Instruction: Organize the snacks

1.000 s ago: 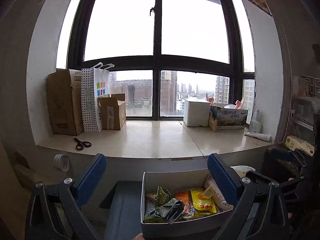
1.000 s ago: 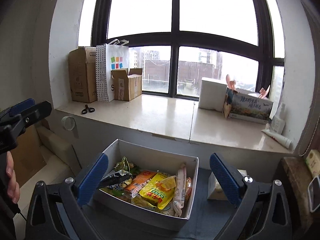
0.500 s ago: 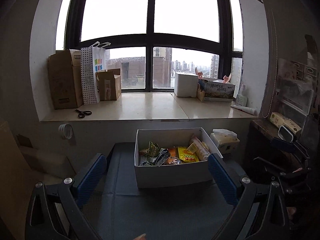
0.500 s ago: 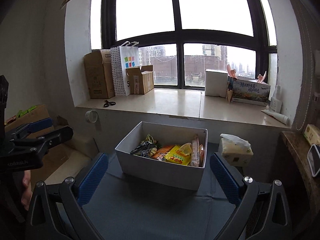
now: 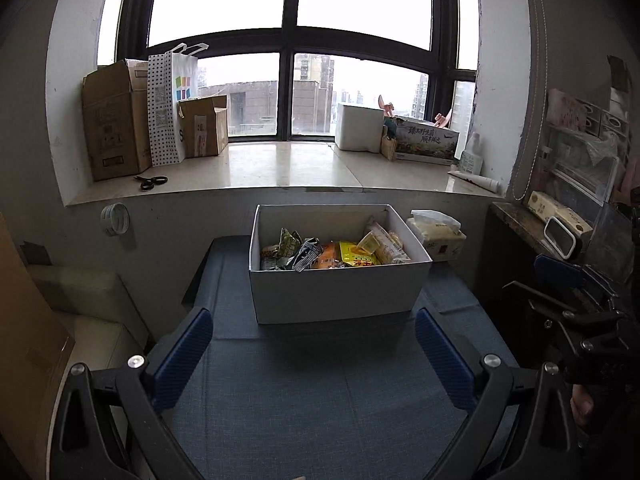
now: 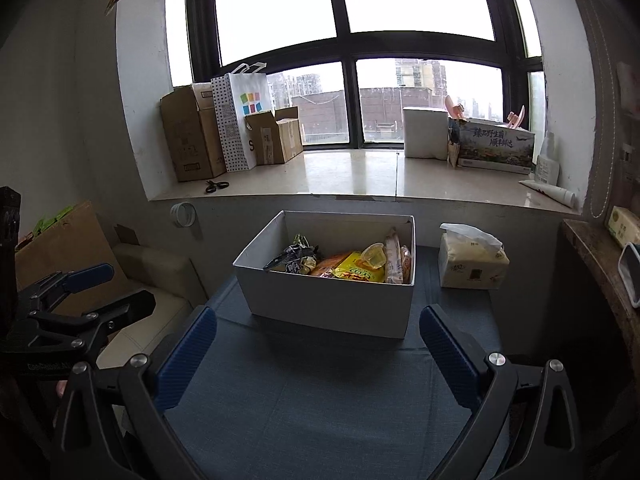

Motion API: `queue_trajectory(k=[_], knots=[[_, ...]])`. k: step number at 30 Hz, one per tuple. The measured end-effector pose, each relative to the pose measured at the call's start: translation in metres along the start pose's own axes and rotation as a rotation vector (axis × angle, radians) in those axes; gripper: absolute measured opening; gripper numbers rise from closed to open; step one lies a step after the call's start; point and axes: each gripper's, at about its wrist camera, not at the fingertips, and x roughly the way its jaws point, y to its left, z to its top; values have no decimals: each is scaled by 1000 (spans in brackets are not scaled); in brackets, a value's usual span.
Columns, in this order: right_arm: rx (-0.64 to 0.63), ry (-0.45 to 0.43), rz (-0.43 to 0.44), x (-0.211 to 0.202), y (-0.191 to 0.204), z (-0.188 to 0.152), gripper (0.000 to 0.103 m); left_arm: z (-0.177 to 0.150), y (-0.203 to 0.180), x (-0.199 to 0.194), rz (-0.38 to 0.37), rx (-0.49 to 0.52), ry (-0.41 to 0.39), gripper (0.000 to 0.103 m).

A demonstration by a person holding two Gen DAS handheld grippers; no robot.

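A white cardboard box [image 5: 336, 292] [image 6: 328, 300] stands on a blue cloth-covered table [image 5: 320, 400] [image 6: 320, 400]. Inside lie several snack packets: a yellow one [image 5: 356, 258] [image 6: 354, 270], an orange one [image 5: 330, 256], a crumpled silver-black one [image 5: 306, 254] [image 6: 290, 258] and a long pale wrapped bar [image 6: 392, 260]. My left gripper [image 5: 314, 354] is open, well in front of the box, with nothing between its blue pads. My right gripper [image 6: 318, 354] is also open and empty at about the same distance. Each gripper shows at the edge of the other's view.
A tissue pack [image 6: 470, 264] [image 5: 438, 234] sits right of the box. The windowsill [image 5: 288, 168] behind holds brown cartons [image 5: 114, 124], a dotted paper bag [image 5: 172, 108], scissors [image 5: 152, 182], a white box [image 5: 358, 126] and a printed box [image 5: 426, 140]. A dark shelf [image 6: 600, 264] stands on the right.
Both grippers have pulled back and up from the box, which now looks smaller and farther. More of the blue table shows in front. Both stay open.
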Motion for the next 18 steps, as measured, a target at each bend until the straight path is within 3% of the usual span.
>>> queue_trajectory(k=[18], knots=[[3,7,-7,0,-2,-1,103,6,2,2,-12,-3,5,103]])
